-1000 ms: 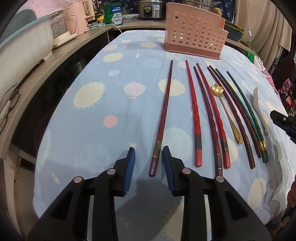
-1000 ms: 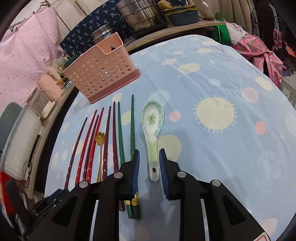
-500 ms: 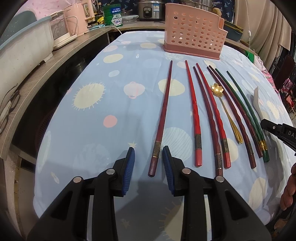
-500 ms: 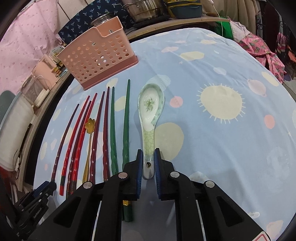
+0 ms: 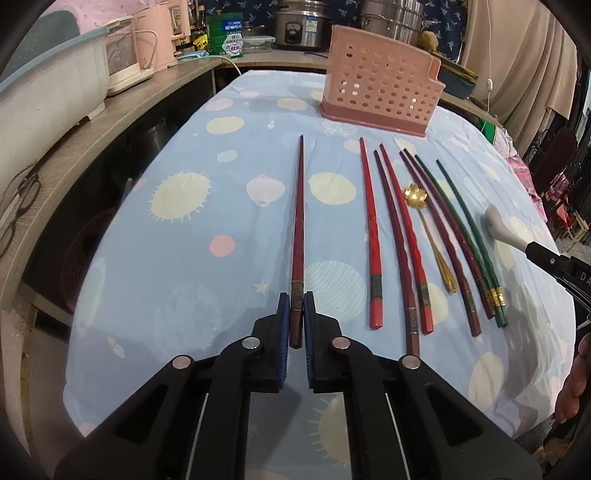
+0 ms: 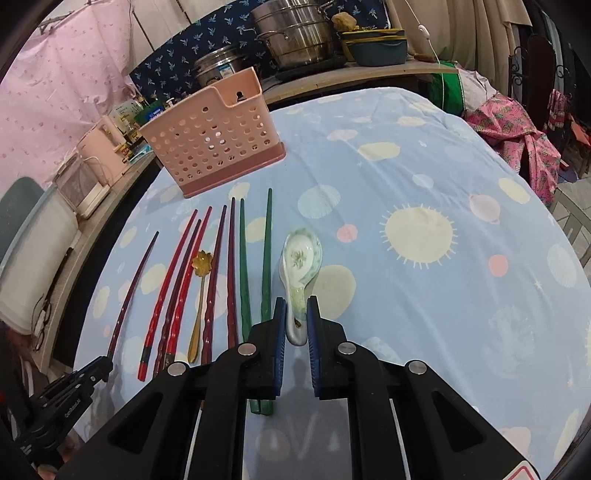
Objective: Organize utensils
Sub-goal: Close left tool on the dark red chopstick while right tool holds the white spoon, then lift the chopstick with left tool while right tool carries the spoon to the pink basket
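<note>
A dark red chopstick (image 5: 298,221) lies apart from the rest on the blue spotted cloth. My left gripper (image 5: 296,301) has its jaws closing, and the blue pads touch both sides of the chopstick's thick end. My right gripper (image 6: 296,301) is shut on the handle of a white and green ceramic spoon (image 6: 301,254), whose bowl is tilted just above the cloth. Between them lie red chopsticks (image 5: 369,229), green chopsticks (image 5: 465,229) and a gold flower spoon (image 5: 432,236). The pink perforated holder (image 5: 380,96) stands upright at the far side.
A wooden shelf (image 5: 122,118) with appliances runs along the left of the table. Steel pots (image 6: 295,33) stand behind the holder. The cloth's near edge drops off just below both grippers. A person's hand (image 5: 576,376) shows at the right edge of the left wrist view.
The left jaws have narrowed from wide apart onto the dark red chopstick's end. The right jaws have closed on the spoon's handle and raised the spoon slightly.
</note>
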{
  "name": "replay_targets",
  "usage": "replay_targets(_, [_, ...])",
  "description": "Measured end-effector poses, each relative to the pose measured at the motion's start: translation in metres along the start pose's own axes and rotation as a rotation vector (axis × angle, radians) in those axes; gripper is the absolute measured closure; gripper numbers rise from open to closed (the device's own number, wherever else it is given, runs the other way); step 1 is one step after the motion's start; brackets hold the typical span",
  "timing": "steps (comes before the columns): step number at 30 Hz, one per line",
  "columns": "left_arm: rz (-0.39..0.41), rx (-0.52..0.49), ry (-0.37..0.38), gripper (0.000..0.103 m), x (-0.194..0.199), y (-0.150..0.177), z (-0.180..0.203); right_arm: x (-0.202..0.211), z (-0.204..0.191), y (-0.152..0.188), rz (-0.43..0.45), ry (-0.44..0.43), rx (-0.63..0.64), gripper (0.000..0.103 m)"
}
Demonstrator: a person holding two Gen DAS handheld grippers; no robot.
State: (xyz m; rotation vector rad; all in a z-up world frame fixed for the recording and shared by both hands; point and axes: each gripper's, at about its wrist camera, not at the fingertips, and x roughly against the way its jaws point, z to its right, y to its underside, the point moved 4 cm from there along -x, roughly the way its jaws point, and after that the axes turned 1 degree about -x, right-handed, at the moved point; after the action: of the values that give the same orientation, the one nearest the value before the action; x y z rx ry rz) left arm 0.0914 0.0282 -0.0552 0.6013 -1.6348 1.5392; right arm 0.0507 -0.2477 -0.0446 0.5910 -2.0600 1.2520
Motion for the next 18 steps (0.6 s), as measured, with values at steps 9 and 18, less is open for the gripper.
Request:
replay_targets(9, [0.092, 0.014, 0.010, 0.096, 0.034, -0.028, -0.001, 0.028, -0.008, -0.022, 0.073, -0.016, 0.016, 0.095])
replay_targets(18, [0.214, 0.028, 0.017, 0.096, 0.064, -0.080, -0.004, 0.037, -0.020, -0.047, 0.116, -0.031, 0.042, 0.096])
